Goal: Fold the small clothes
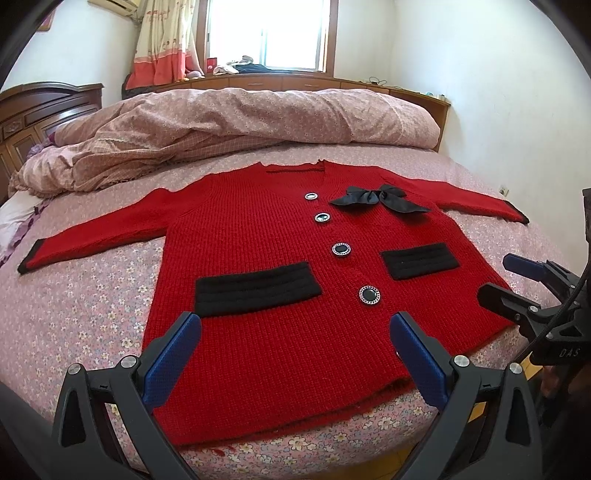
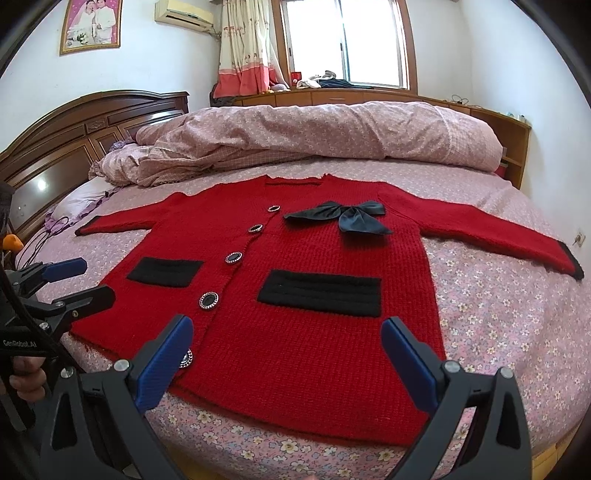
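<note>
A red cardigan is lying flat, front up, on the bed, both sleeves spreading out to the sides and its hem nearest the cameras. Black pockets are sitting on either side of a row of dark buttons, and a black bow is resting near the neckline. A rumpled quilt is lying just beyond the collar.

The left gripper is hovering over the hem, its blue fingers standing wide apart and holding nothing. The right gripper is hovering likewise over the hem, jaws spread and empty.

In the left wrist view, the right gripper's body is showing the letters "DAS". In the right wrist view, the left gripper's body is reading "GenRobot.AI", with a hand gripping it just below. A framed portrait is hanging on the wall; no writing on it can be read.
</note>
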A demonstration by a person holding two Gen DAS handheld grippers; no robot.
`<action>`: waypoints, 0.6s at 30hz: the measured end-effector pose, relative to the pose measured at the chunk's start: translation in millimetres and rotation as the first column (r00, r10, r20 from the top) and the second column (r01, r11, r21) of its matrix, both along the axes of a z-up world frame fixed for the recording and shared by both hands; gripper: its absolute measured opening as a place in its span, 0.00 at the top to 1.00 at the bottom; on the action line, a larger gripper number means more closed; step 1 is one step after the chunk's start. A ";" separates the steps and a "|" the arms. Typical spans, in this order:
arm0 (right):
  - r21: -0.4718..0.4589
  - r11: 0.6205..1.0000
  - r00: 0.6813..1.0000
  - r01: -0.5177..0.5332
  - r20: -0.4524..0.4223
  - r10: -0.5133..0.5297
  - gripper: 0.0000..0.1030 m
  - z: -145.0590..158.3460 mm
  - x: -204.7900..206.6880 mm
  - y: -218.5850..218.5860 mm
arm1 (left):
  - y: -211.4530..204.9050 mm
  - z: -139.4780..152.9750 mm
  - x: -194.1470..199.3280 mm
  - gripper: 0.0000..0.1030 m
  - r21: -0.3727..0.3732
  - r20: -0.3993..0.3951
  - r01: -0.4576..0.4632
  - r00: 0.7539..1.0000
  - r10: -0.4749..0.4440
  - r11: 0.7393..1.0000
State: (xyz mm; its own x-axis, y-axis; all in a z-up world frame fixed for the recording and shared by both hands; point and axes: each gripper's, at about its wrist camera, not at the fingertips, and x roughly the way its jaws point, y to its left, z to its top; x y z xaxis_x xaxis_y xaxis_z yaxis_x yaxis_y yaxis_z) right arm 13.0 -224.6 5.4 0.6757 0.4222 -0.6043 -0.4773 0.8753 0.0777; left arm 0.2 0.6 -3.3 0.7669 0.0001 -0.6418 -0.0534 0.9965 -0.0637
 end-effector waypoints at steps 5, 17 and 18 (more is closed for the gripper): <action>0.000 1.000 1.000 -0.002 -0.002 0.002 0.00 0.5 -0.1 0.3 | 0.1 0.1 0.2 0.04 -0.001 -0.001 0.001 1.000 -0.001 1.000; -0.003 1.000 1.000 -0.004 -0.002 0.004 0.00 -0.2 -0.1 1.9 | -0.2 0.2 0.7 0.04 -0.002 -0.002 0.002 1.000 -0.002 1.000; -0.004 1.000 1.000 -0.005 -0.003 0.005 0.00 -0.5 0.0 2.3 | -0.6 0.2 0.8 0.04 -0.002 -0.002 0.002 1.000 -0.002 1.000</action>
State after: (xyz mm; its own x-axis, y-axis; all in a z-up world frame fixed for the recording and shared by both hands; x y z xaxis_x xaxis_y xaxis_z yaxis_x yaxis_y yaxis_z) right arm 13.0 -222.3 4.9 0.6720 0.4231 -0.6077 -0.4813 0.8733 0.0758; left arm 1.1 0.1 -3.1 0.7654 -0.0025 -0.6435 -0.0517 0.9965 -0.0654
